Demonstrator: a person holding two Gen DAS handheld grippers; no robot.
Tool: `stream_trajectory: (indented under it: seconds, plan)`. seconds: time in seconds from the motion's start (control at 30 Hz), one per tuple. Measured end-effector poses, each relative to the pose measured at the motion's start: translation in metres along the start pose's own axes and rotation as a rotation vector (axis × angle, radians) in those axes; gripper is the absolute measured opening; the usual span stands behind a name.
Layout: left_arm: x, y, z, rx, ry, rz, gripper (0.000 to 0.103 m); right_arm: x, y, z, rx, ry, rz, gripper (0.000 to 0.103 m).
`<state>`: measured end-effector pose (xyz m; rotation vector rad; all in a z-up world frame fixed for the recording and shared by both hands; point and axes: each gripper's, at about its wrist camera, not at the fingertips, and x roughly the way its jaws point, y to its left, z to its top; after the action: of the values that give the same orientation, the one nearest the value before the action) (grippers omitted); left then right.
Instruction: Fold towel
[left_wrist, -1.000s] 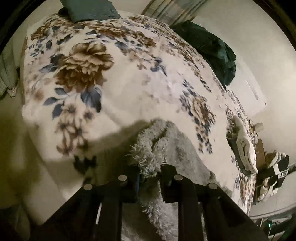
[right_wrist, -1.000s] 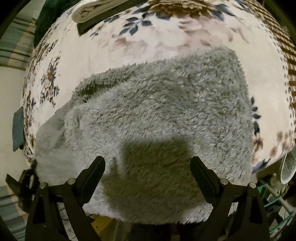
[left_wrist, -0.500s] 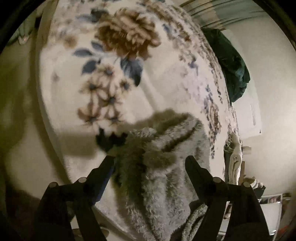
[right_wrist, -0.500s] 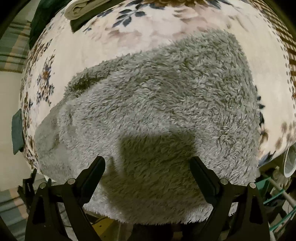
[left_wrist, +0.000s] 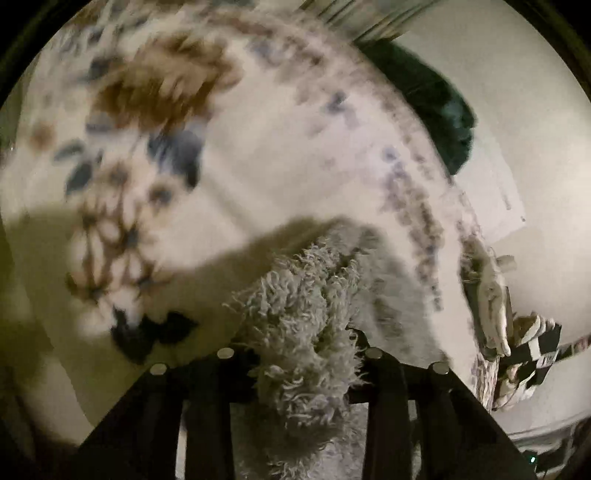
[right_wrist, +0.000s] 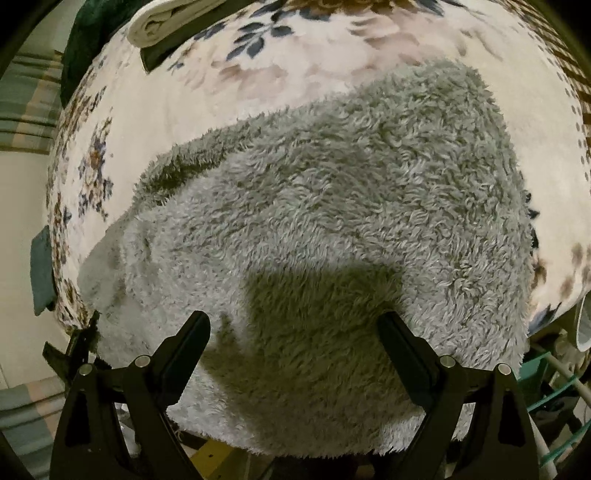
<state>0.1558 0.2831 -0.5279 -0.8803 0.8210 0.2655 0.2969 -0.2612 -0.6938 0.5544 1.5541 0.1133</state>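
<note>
Half a second ago the left gripper (left_wrist: 301, 354) stood spread wide around a bunched corner of the grey towel (right_wrist: 332, 229); since then its jaws have been closing, and now they clench that shaggy corner, the pile bulging up between the black fingers. Its view is smeared with motion blur, so the exact line of the pinched edge cannot be made out. Since the earlier frames the right gripper (right_wrist: 293, 350) has kept its place — jaws spread wide, released, hovering above the towel's near part with nothing between them.

That towel lies spread on the floral blanket (right_wrist: 332, 62), doubled over along its left side, where a darker fold line shows. Its near edge hangs past the blanket's near border. Beyond the towel's far edge the blanket runs bare for a good stretch, up to a folded cream cloth (right_wrist: 162, 20) on a dark pad. Right of the towel a narrow strip of blanket remains before its edge. In the left view, bare blanket opens wide beyond the held corner — as far as a dark green bundle (left_wrist: 436, 114).
</note>
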Motion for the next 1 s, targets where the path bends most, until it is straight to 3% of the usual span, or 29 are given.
stream_trajectory:
  seconds: [0.13, 0.3, 0.43, 0.6, 0.77, 0.93, 1.0]
  plan:
    - [-0.051, -0.062, -0.005, 0.078, -0.072, -0.096, 0.026, -0.009, -0.008, 0.000, -0.015, -0.012, 0.035, 0.095]
    - [-0.109, -0.169, -0.037, 0.234, -0.070, -0.240, 0.025, -0.038, -0.036, 0.002, 0.022, -0.048, 0.084, 0.095]
    - [-0.120, -0.261, -0.101, 0.355, 0.041, -0.346, 0.025, -0.074, -0.076, 0.002, 0.067, -0.103, 0.102, 0.095]
    - [-0.087, -0.343, -0.209, 0.499, 0.218, -0.420, 0.025, -0.115, -0.151, -0.002, 0.153, -0.155, 0.069, 0.095]
    - [-0.040, -0.381, -0.305, 0.615, 0.363, -0.404, 0.026, -0.148, -0.241, -0.012, 0.276, -0.203, 0.017, 0.095]
    - [0.004, -0.398, -0.375, 0.708, 0.526, -0.280, 0.028, -0.165, -0.299, -0.022, 0.355, -0.225, -0.019, 0.095]
    - [0.005, -0.401, -0.387, 0.716, 0.547, -0.242, 0.040, -0.169, -0.312, -0.025, 0.368, -0.232, -0.024, 0.095]
